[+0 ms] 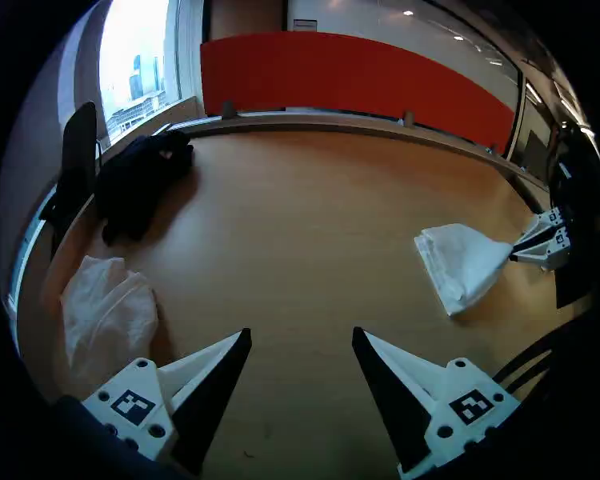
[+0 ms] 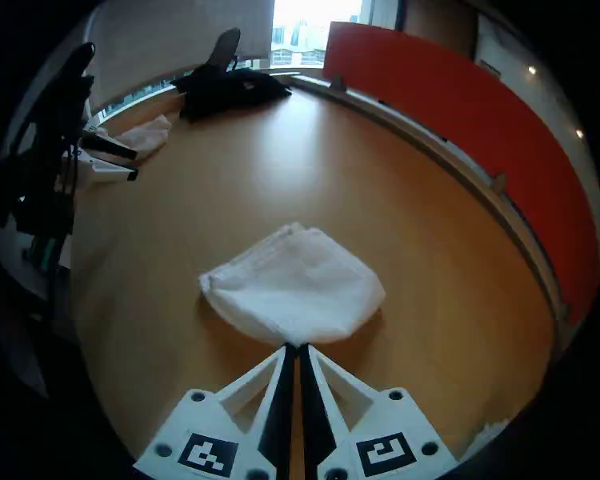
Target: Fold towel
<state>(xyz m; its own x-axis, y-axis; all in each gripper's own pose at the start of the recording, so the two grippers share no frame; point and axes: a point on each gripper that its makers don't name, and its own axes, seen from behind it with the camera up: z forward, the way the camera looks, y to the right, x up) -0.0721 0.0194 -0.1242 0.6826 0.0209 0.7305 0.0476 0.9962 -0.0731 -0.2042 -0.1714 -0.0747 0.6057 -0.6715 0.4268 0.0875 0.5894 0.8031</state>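
Observation:
A white folded towel [image 2: 296, 292] lies on the wooden table [image 2: 244, 184], its near edge lifted a little. My right gripper [image 2: 298, 348] is shut on that near edge; in the left gripper view the same towel [image 1: 460, 264] is pinched at its right corner by the right gripper [image 1: 514, 250]. My left gripper [image 1: 301, 332] stands open above bare table with nothing between its fingers. It is well away from the towel and appears at the far left of the right gripper view as the left gripper [image 2: 134, 164].
A second crumpled white cloth [image 1: 104, 312] lies near the table's left edge. A black garment or bag [image 1: 144, 180] sits at the far left corner beside a dark chair [image 1: 76, 156]. A red panel [image 1: 356, 80] runs along the table's far edge.

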